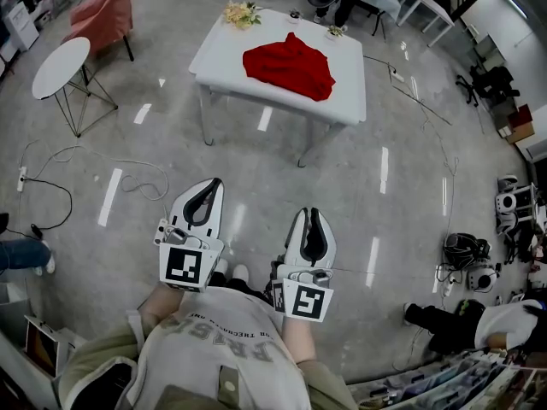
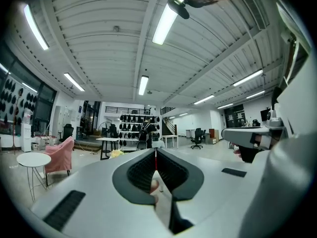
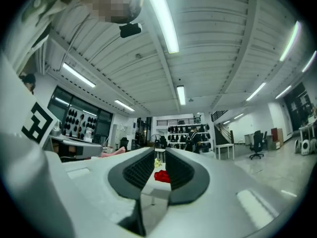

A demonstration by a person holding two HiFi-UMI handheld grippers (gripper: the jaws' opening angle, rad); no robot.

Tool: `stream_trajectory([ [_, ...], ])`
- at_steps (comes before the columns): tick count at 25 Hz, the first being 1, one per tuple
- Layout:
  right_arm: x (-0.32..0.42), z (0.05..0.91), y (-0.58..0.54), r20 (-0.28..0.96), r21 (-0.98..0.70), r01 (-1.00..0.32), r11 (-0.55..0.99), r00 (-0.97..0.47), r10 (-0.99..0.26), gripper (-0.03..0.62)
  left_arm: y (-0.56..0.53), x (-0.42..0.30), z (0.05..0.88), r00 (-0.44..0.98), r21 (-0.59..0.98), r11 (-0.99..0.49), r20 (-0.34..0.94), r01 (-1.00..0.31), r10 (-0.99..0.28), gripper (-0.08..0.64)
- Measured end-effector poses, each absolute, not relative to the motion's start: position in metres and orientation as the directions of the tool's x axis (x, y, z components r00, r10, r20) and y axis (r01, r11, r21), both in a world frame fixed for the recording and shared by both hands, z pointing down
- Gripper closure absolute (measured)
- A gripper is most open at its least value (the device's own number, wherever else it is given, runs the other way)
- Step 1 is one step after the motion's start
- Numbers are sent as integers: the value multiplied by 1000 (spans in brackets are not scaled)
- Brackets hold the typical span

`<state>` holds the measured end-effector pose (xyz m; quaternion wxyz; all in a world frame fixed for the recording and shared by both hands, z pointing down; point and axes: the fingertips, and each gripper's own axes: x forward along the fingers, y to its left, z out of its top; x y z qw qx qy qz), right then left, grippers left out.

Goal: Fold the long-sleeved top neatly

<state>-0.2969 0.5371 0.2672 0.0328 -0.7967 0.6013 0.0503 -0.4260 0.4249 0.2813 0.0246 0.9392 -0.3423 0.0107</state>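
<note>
The long-sleeved top (image 1: pixel 289 65) is red and lies crumpled on a white table (image 1: pixel 224 51) across the floor, well ahead of me. I hold both grippers close to my chest, far short of the table. My left gripper (image 1: pixel 214 182) has its jaws together with nothing in them; in the left gripper view (image 2: pixel 156 153) only a thin slit shows. My right gripper (image 1: pixel 313 213) stands a narrow gap apart, empty. Through that gap in the right gripper view (image 3: pixel 160 155) I see the distant table (image 3: pixel 151 188) and the red top (image 3: pixel 162 176).
A bunch of flowers (image 1: pixel 242 13) sits at the table's far left corner. A round white side table (image 1: pixel 60 65) and a pink armchair (image 1: pixel 107 8) stand at the left. Cables (image 1: pixel 51 178) trail on the floor at left; gear (image 1: pixel 466 259) lies at the right.
</note>
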Motion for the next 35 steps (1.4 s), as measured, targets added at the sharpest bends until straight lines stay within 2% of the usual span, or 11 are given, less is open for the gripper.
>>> stream_trajectory([
  [2, -299, 272, 534, -111, -19, -969, -246, 247, -963, 462, 419, -430, 289, 763, 38, -762, 50, -646, -645, 545],
  [3, -300, 275, 532, -107, -18, -971, -237, 237, -966, 359, 417, -432, 295, 765, 40, -764, 60, -644, -642, 519],
  [4, -302, 278, 530, -103, -11, -973, -232, 232, -967, 289, 414, -434, 299, 771, 46, -770, 64, -637, -634, 445],
  [5, -303, 281, 529, -96, -1, -973, -233, 232, -968, 262, 413, -434, 300, 780, 56, -778, 60, -625, -622, 369],
  [7, -305, 284, 529, -87, 0, -969, -246, 245, -966, 259, 411, -436, 299, 800, 74, -797, 51, -600, -597, 268],
  [11, -310, 288, 528, -75, 10, -962, -273, 272, -960, 258, 405, -444, 309, 827, 84, -823, 90, -561, -555, 198],
  [22, -293, 306, 514, -13, 25, -958, -285, 285, -959, 258, 385, -437, 329, 813, 97, -810, 148, -579, -563, 189],
  [28, -251, 312, 493, -11, 33, -962, -271, 271, -963, 258, 358, -412, 337, 774, 72, -775, 171, -627, -610, 189],
  [35, -177, 316, 455, -22, 20, -967, -254, 254, -967, 258, 318, -351, 336, 751, 43, -756, 164, -653, -639, 189],
])
